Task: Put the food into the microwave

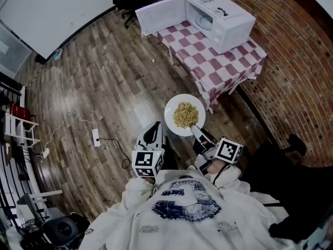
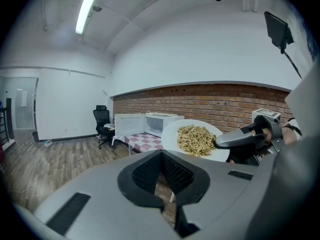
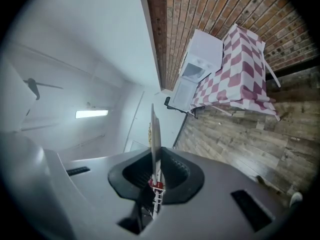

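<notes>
Right under the camera, the person's white hooded top [image 1: 187, 212], and just ahead of it the 2 grippers. The right gripper [image 1: 196, 130] is clamped on the near rim of the round white plate [image 1: 171, 120]; its own view shows that rim edge-on, pinched between the pads [image 3: 154, 129]. The pile of pale yellow noodles [image 1: 185, 114] sits mid-plate, carried level above the wooden plank floor [image 1: 104, 72]. The left gripper [image 1: 152, 134] hangs just beside the plate, jaws together, nothing in them.

The target is well ahead: the white microwave oven [image 1: 221, 20] on the table with the red-and-white checked cloth [image 1: 218, 66], its door [image 1: 158, 15] swung wide open. So the step in hand looks like the carry.

To do it well: 1 grip on 1 edge means the plate wants to droop, so keep it flat, walk steadily, and use the free left gripper under the far rim if it sags. Approach square to the cavity and slide in low.

Watch the open door jutting out on the left, the table's corner, and the white power strip with its cable [image 1: 95, 137] lying on the floor off to the left.
</notes>
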Action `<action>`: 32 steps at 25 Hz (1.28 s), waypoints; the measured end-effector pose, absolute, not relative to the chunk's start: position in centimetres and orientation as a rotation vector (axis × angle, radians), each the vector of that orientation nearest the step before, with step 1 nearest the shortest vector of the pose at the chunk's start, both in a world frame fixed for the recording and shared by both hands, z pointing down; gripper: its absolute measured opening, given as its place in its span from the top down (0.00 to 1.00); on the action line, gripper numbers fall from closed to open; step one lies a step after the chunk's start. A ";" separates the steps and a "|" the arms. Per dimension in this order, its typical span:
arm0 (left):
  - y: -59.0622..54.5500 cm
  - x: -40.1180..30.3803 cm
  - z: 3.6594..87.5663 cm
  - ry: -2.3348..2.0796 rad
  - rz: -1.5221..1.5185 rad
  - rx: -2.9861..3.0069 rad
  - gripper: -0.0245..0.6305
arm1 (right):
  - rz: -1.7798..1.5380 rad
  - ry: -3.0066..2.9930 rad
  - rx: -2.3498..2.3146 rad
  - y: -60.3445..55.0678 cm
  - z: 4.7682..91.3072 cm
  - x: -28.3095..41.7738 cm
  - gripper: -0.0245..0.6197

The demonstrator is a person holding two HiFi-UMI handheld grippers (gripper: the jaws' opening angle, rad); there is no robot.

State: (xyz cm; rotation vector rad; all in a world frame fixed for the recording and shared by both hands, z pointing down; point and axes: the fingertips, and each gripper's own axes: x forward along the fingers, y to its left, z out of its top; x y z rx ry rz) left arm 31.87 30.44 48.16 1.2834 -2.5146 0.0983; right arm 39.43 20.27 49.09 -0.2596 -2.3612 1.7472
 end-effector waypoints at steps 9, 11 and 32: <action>29.3 20.6 48.6 -2.476 0.108 1.330 0.95 | 1.804 -2.345 -0.183 19.4 49.9 29.3 0.90; 29.1 18.0 48.5 -2.467 0.115 1.345 0.95 | 1.808 -2.342 -0.161 19.3 50.3 26.8 0.90; 29.8 -1.7 49.6 -2.389 0.129 1.465 0.95 | 1.941 -2.337 -0.047 20.6 51.1 7.9 0.90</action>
